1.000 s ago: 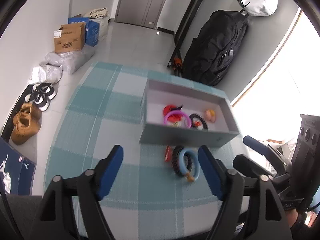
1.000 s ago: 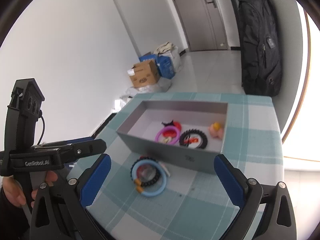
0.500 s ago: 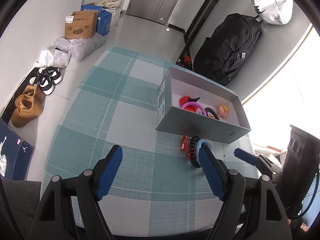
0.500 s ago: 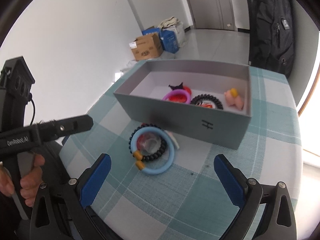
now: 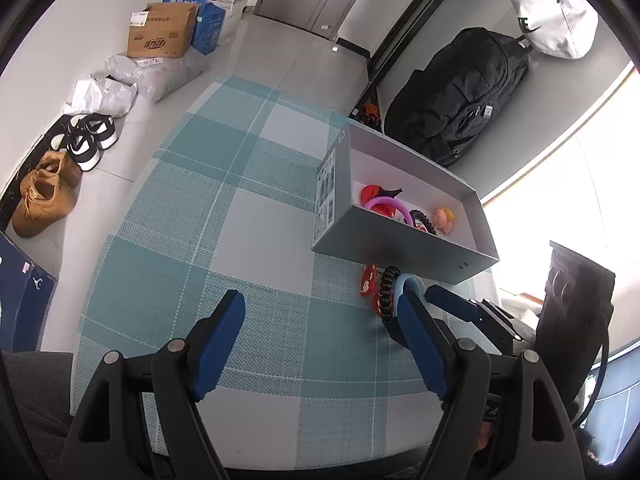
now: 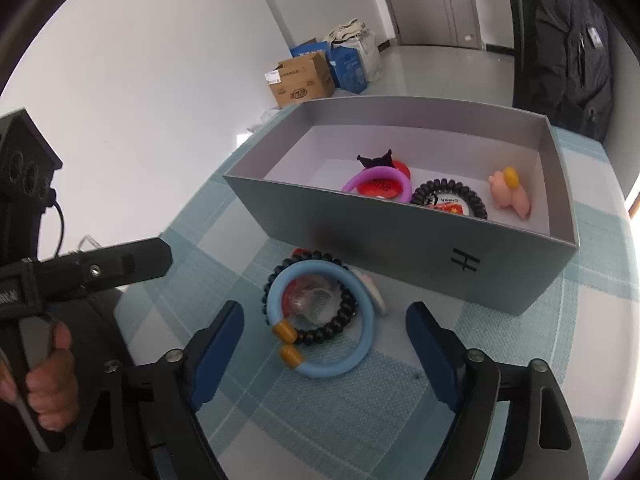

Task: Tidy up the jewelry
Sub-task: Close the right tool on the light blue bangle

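The right gripper (image 6: 324, 332) is hovering, fingers spread wide, over a blue bangle (image 6: 322, 322) lying atop a black beaded bracelet (image 6: 332, 324) beside the grey box (image 6: 400, 240) on the table (image 6: 360, 408). The left gripper (image 5: 320, 340) is waiting alongside, fingers also spread.

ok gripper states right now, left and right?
Left gripper: jaws open, holding nothing.
Right gripper: jaws open, empty, spread either side of the blue bracelet on the table.

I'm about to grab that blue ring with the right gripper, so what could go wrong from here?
The blue ring lies on top of a black beaded bracelet and other small pieces, so the open right gripper may snag several at once. The grey box wall stands close behind, and a lift could clip it.
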